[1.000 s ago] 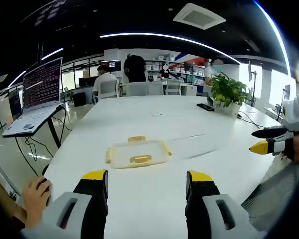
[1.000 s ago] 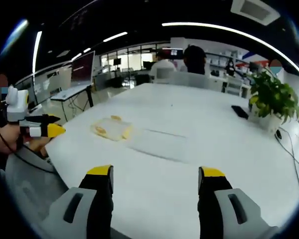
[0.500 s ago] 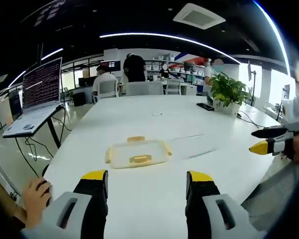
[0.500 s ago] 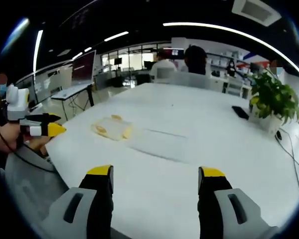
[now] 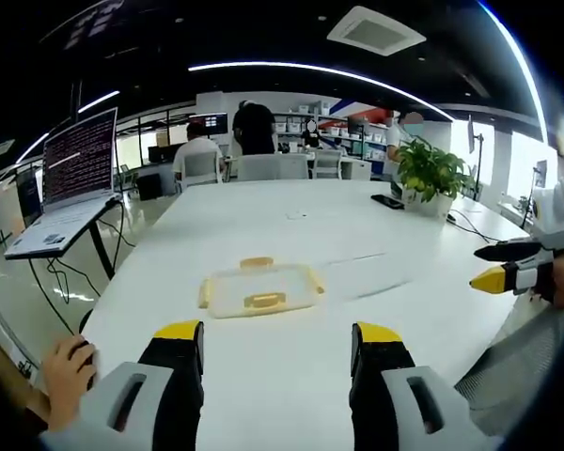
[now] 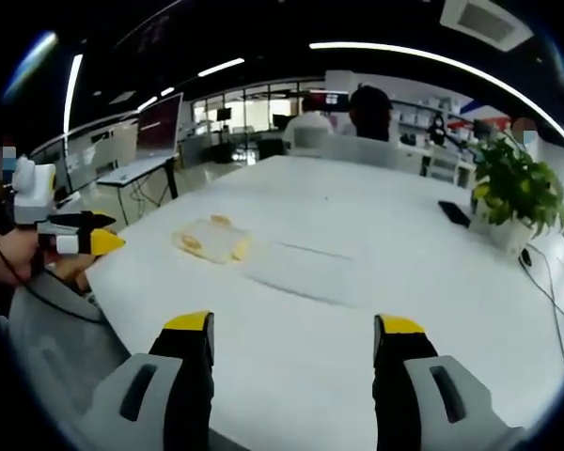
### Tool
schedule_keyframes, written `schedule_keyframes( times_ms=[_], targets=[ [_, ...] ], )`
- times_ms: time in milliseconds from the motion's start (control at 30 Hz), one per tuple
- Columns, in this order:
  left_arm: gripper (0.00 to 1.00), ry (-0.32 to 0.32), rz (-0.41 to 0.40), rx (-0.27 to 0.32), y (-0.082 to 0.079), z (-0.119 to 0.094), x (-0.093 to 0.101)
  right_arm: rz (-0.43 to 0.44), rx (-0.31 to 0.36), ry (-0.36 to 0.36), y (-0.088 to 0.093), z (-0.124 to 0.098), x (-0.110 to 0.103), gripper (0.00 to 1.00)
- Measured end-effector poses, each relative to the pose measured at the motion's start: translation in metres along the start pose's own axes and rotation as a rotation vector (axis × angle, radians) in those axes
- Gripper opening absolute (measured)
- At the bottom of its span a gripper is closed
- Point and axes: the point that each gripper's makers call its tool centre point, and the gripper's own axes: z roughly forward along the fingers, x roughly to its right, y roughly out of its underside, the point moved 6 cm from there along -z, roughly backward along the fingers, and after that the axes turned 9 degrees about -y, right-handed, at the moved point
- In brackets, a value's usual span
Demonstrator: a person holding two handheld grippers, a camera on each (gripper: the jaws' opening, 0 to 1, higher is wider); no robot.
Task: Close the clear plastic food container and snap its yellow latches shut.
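A clear plastic food container (image 5: 260,288) with yellow latches lies flat on the white table (image 5: 291,225), lid on top, one latch facing me. My left gripper (image 5: 274,340) hovers open just short of it, jaws wide apart and holding nothing. In the right gripper view the container (image 6: 211,241) sits far off to the left on the table, and my right gripper (image 6: 293,335) is open over bare tabletop. The right gripper (image 5: 508,266) enters the left gripper view at the right edge. The left gripper (image 6: 75,235) enters the right gripper view at the left edge.
A potted plant (image 5: 429,174) and a dark phone (image 5: 387,201) stand at the table's far right. A laptop (image 5: 70,178) rests on a stand to the left. A hand (image 5: 68,365) lies at the table's near left corner. People sit at desks in the background.
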Motion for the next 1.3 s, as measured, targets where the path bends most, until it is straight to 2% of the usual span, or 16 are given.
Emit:
schedule_keyframes(
  times_ms=[567,767,900,1100,1300],
  targets=[
    [0.58,0.005,0.002,-0.003,0.001,0.000,0.001,-0.006,-0.007,-0.011,0.000,0.002,-0.002,0.66],
    [0.58,0.041,0.011,-0.016,0.001,0.002,0.005,0.001,-0.015,-0.032,-0.001,0.006,-0.004,0.67],
    [0.58,0.063,0.009,-0.032,0.002,0.007,0.008,0.028,-0.011,-0.033,-0.006,0.012,-0.002,0.67],
    [0.58,0.069,-0.001,-0.048,0.000,0.013,0.003,0.006,-0.010,-0.053,-0.015,0.022,-0.006,0.67],
    [0.58,0.068,-0.010,-0.042,-0.011,0.019,-0.003,-0.005,-0.016,-0.075,-0.024,0.033,-0.007,0.66]
  ],
)
